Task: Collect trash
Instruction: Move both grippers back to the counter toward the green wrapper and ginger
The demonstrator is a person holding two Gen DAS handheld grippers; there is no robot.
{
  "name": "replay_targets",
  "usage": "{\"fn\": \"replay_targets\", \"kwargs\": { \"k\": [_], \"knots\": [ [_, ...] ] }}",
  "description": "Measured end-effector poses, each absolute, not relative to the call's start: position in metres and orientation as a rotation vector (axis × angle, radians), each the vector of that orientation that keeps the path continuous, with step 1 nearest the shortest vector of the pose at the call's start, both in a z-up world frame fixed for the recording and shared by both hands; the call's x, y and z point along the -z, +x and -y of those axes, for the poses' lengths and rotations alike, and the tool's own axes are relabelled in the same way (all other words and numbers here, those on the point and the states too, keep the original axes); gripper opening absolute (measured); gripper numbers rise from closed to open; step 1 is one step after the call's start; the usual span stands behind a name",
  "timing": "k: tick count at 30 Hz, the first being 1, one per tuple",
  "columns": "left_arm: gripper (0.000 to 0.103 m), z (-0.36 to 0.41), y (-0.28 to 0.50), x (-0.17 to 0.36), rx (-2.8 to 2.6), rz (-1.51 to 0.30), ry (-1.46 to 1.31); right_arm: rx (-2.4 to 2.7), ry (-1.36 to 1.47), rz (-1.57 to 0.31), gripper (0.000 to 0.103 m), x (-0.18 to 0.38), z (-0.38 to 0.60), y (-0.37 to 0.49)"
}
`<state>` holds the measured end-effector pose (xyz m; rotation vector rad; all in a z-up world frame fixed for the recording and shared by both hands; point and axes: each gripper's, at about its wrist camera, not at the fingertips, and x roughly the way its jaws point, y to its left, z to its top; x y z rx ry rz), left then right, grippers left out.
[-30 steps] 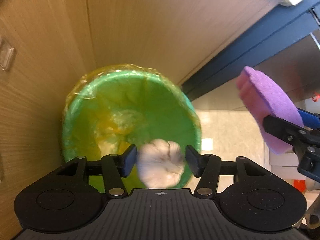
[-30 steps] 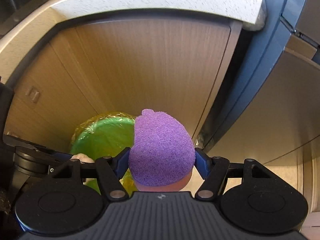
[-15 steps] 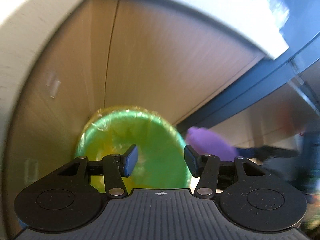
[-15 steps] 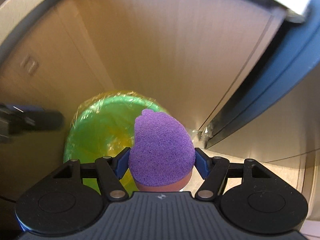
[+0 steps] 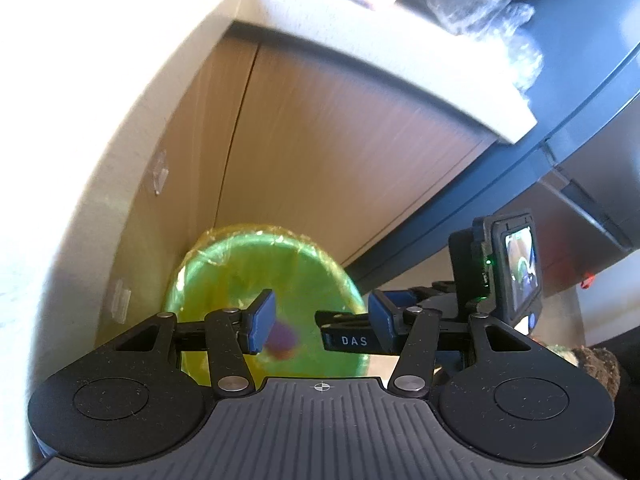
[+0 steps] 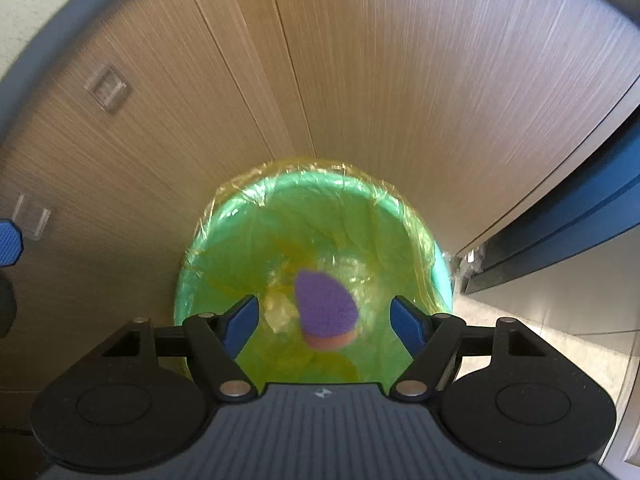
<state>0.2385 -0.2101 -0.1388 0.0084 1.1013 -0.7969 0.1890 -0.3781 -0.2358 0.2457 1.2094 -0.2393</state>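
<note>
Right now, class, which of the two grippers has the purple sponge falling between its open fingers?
The right gripper: the purple sponge, just released, drops between its fingers into the green bin. The left gripper is open too.

Wood-grain cabinet doors (image 6: 360,100) with small clear square stick-on pieces (image 6: 107,87) stand beneath a pale speckled surface (image 5: 360,52) that carries a crumpled clear plastic bag (image 5: 492,0), beside a dark blue panel (image 6: 580,216) and light floor tiles (image 6: 560,312), all in bright daylight.
</note>
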Motion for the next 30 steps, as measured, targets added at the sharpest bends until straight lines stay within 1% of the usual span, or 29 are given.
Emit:
{"fn": "replay_targets", "kwargs": {
  "k": [4,8,13,21,24,30],
  "knots": [
    [0.056,0.192,0.231,0.116,0.783,-1.018,-0.035,0.27,0.215,-1.137,0.073,0.207,0.372,0.184],
    [0.056,0.165,0.221,0.08,0.729,-0.896,-0.068,0.281,0.199,-0.991,0.073,0.16,0.367,0.183],
    [0.056,0.127,0.204,0.037,0.629,-0.752,-0.109,0.24,0.206,-0.813,0.073,0.103,0.353,0.206],
    [0.056,0.039,0.169,-0.038,0.348,-0.43,-0.185,0.009,-0.029,-0.591,0.079,0.031,0.26,0.245],
    [0.056,0.003,0.161,-0.043,0.175,-0.39,-0.22,-0.08,-0.05,-0.572,0.081,0.018,0.227,0.254],
    [0.056,-0.058,0.148,-0.023,-0.069,-0.435,-0.366,-0.234,-0.123,-0.623,0.081,0.021,0.162,0.268]
  ]
}}
